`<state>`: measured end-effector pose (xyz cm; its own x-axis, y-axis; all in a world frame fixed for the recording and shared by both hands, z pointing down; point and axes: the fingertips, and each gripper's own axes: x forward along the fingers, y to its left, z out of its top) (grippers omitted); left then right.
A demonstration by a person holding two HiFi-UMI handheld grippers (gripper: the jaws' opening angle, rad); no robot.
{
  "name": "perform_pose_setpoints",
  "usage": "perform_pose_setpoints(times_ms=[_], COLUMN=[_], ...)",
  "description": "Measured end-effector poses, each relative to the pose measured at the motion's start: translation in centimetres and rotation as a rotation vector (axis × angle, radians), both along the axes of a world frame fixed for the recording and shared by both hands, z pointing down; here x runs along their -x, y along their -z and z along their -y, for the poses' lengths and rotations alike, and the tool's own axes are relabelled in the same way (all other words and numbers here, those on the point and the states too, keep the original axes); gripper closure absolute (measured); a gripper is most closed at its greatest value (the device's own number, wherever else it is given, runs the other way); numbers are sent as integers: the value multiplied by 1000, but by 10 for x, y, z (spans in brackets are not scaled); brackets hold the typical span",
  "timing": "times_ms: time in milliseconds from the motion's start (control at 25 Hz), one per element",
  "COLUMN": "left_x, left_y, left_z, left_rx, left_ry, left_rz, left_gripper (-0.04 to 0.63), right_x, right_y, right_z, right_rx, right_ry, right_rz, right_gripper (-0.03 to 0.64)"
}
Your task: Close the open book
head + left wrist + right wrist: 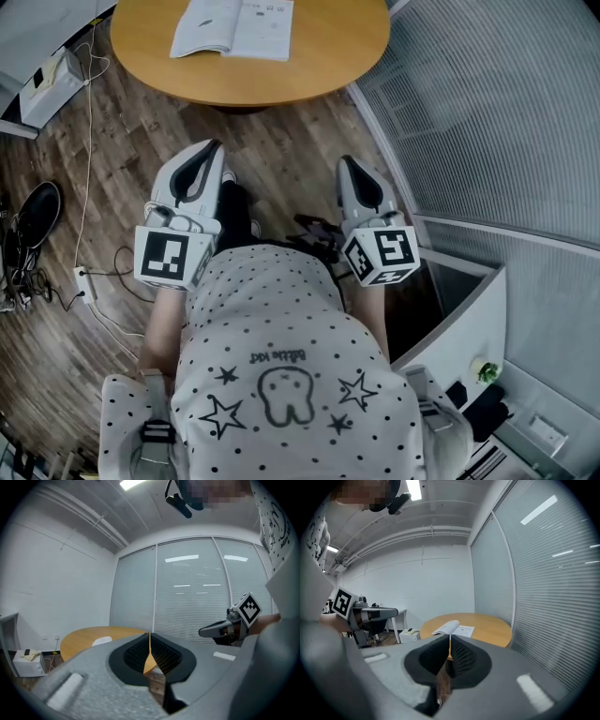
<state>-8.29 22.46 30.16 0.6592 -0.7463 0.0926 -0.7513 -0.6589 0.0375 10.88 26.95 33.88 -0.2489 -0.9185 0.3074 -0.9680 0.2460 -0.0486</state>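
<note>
Wooden round worktop [309,75] bearing an open book [234,26], well ahead of two empty grippers.
The jaws of the left gripper [210,152] and the right gripper [349,167] are pressed together, with nothing pinched. The book is laid flat, pages up, far beyond the jaw tips and more in line with the left jaws. Approach is judged the step in hand; next, one jaw tip must be brought under a cover edge.

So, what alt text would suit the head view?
Looking down, a person holds the left gripper and right gripper, both shut and empty, above a wood floor; ahead, an open book lies on a round wooden table.
</note>
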Motion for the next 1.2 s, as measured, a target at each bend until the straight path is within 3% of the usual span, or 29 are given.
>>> perform_pose_setpoints(times_ms=[640, 960, 1200], left_x=[36, 16, 21], left_y=[10, 18, 16], left_z=[162, 178, 185], left_rx=[-6, 4, 9], left_ry=[-75, -108, -116], left_rz=[-5, 2, -10], left_gripper=[580, 580, 580], right_x=[42, 24, 31], right_y=[19, 34, 34], right_z=[155, 170, 172], right_rx=[-10, -10, -20], right_ry=[-57, -85, -100], right_rz=[-17, -13, -18], right_gripper=[606, 606, 606])
